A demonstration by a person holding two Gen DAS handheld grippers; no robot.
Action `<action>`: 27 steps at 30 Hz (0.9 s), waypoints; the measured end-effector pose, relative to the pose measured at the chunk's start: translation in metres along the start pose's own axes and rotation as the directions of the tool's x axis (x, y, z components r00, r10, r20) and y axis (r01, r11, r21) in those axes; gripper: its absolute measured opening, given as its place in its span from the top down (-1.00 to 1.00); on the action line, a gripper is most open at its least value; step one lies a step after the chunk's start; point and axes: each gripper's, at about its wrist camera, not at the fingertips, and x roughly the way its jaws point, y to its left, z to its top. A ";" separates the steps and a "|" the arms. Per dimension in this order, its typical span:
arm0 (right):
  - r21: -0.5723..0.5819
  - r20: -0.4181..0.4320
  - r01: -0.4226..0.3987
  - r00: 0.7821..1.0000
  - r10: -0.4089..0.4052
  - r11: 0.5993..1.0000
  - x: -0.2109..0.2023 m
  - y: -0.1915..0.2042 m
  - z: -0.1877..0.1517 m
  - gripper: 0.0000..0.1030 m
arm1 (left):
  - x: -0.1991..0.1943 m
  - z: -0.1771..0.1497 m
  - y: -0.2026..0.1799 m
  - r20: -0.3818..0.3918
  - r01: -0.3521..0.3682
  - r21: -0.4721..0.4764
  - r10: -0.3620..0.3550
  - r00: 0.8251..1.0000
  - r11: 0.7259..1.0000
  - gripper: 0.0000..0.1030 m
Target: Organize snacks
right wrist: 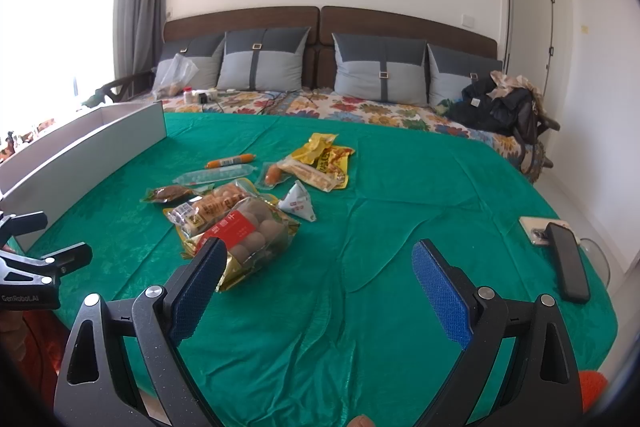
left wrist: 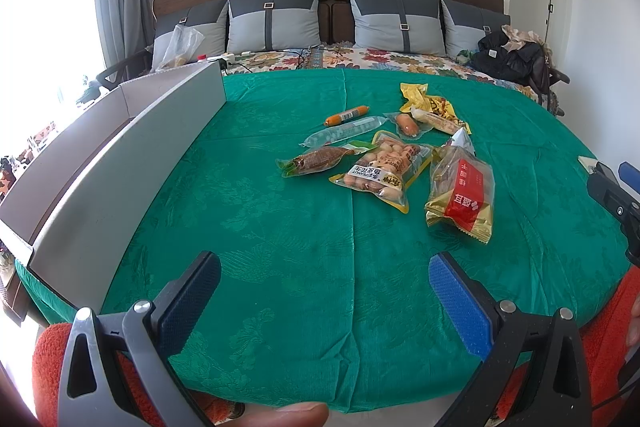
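Several snacks lie in a loose pile on the green tablecloth (left wrist: 280, 247): a red-and-gold bag of round cakes (left wrist: 460, 193) (right wrist: 244, 239), a peanut pack (left wrist: 384, 171) (right wrist: 208, 211), a brown dried-fish pack (left wrist: 316, 161), an orange sausage (left wrist: 346, 115) (right wrist: 230, 161), a clear sausage pack (left wrist: 344, 132), a yellow pack (left wrist: 432, 105) (right wrist: 326, 159) and a white triangular packet (right wrist: 298, 205). My left gripper (left wrist: 324, 291) is open and empty, near the table's front edge. My right gripper (right wrist: 320, 287) is open and empty, its left finger beside the cake bag.
A long white open box (left wrist: 120, 163) (right wrist: 80, 151) stands along the table's left side. A black phone (right wrist: 568, 261) and a small white item lie at the right edge. A bed with grey pillows (left wrist: 276, 19) is behind the table.
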 end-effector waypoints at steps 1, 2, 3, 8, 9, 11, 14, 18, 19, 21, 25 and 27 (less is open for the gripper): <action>0.001 0.000 0.000 1.000 0.000 1.000 0.000 0.000 0.000 -0.86 | 0.000 0.000 0.000 0.000 0.000 0.000 0.000 1.000 1.000 -0.99; 0.001 0.000 0.000 1.000 0.000 1.000 0.000 0.000 0.000 -0.86 | 0.000 0.000 0.000 0.000 0.000 0.000 0.000 1.000 1.000 -0.99; 0.001 0.000 0.000 1.000 0.000 1.000 0.000 0.000 0.000 -0.86 | 0.000 0.000 0.000 0.000 0.000 0.000 0.000 1.000 1.000 -0.99; 0.000 -0.001 0.000 1.000 0.000 1.000 0.000 0.000 0.000 -0.86 | 0.001 -0.001 0.001 -0.004 -0.001 0.002 0.001 1.000 1.000 -0.99; 0.001 0.000 0.000 1.000 0.000 1.000 0.000 0.000 0.000 -0.86 | 0.001 -0.001 0.001 -0.003 -0.001 0.001 0.001 1.000 1.000 -0.99; 0.001 0.000 0.000 1.000 0.000 1.000 0.000 0.000 0.000 -0.86 | 0.001 -0.001 0.001 -0.003 -0.001 0.002 0.001 1.000 1.000 -0.99; 0.001 -0.001 -0.001 1.000 0.001 1.000 0.000 0.000 0.000 -0.86 | 0.001 -0.001 0.001 -0.004 -0.002 0.002 0.002 1.000 1.000 -0.99; -0.001 -0.003 -0.002 1.000 0.002 1.000 0.000 0.000 0.000 -0.86 | 0.004 -0.003 0.000 -0.009 -0.007 0.007 0.008 1.000 1.000 -0.99; -0.003 -0.003 -0.003 1.000 0.003 1.000 0.001 0.000 0.000 -0.86 | 0.005 -0.003 0.000 -0.010 -0.008 0.008 0.008 1.000 1.000 -0.99; -0.004 -0.004 -0.004 1.000 0.004 1.000 0.001 0.001 -0.001 -0.86 | 0.005 -0.003 0.001 -0.011 -0.009 0.008 0.009 1.000 1.000 -0.99; -0.004 -0.004 -0.003 1.000 0.003 1.000 0.001 0.001 -0.001 -0.86 | 0.006 -0.004 0.000 -0.013 -0.010 0.010 0.010 1.000 1.000 -0.99; -0.003 -0.006 -0.004 1.000 0.004 1.000 0.001 0.001 -0.001 -0.86 | 0.007 -0.004 0.000 -0.013 -0.010 0.011 0.010 1.000 1.000 -0.99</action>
